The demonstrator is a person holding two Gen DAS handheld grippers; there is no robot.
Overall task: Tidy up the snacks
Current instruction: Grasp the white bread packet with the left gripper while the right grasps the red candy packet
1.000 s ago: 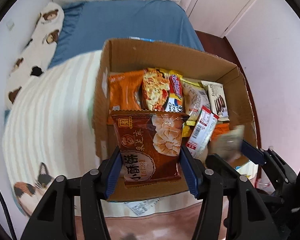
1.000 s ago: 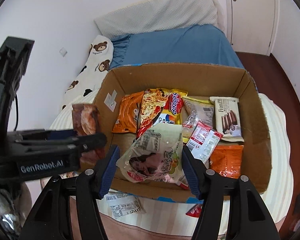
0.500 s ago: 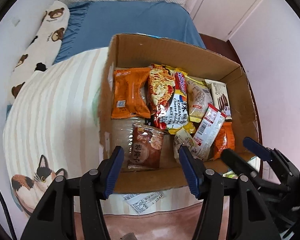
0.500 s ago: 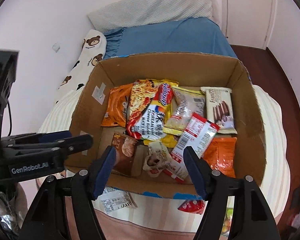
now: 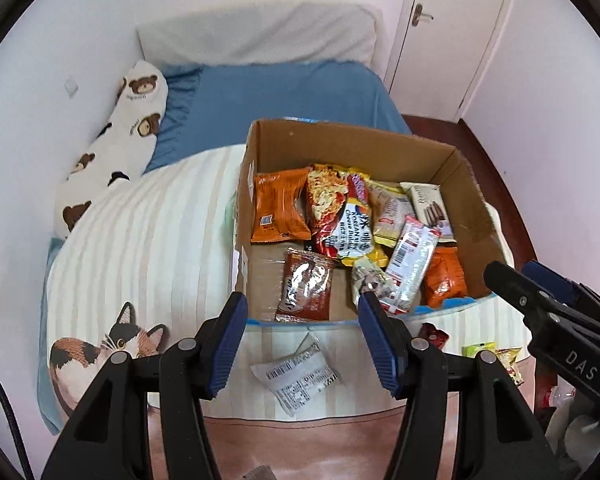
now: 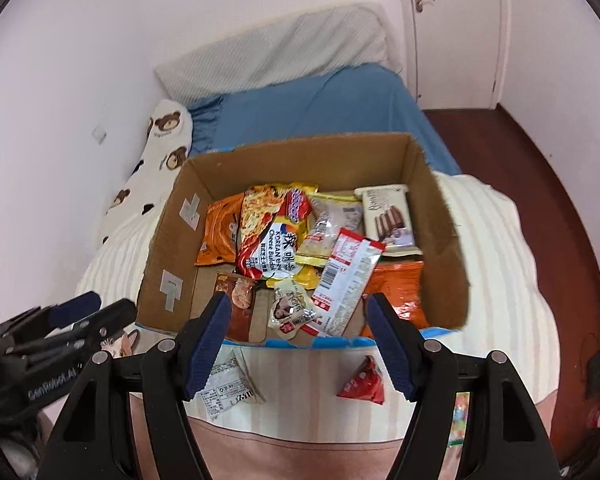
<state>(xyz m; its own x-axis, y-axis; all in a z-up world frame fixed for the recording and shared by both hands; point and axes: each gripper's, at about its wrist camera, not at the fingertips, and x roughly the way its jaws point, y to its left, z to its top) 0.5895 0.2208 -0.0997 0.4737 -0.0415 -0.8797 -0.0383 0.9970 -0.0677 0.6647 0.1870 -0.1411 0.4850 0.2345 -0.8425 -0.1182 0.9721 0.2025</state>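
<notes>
An open cardboard box (image 5: pixel 352 140) (image 6: pixel 300 156) on the bed holds several snack packs. A brown dumpling-print pack (image 5: pixel 306 292) (image 6: pixel 238 300) and a small pale pack (image 5: pixel 370 280) (image 6: pixel 290 306) lie at its near side. My left gripper (image 5: pixel 302 340) is open and empty, just short of the box's near wall. My right gripper (image 6: pixel 298 340) is open and empty at the same wall. A white packet (image 5: pixel 296 374) (image 6: pixel 224 390) and a red packet (image 6: pixel 364 382) (image 5: pixel 434 334) lie loose on the blanket in front of the box.
The box sits on a cream striped blanket (image 5: pixel 140 240) with a cat print (image 5: pixel 100 344). A blue sheet (image 5: pixel 280 92), a bear-print pillow (image 5: pixel 120 136) and a door (image 5: pixel 452 28) lie beyond. More small packets (image 5: pixel 496 356) lie at the right edge.
Both grippers opened and dropped their packs into the box: the left its brown pack, the right its pale pack. Both then drew back toward me and up.
</notes>
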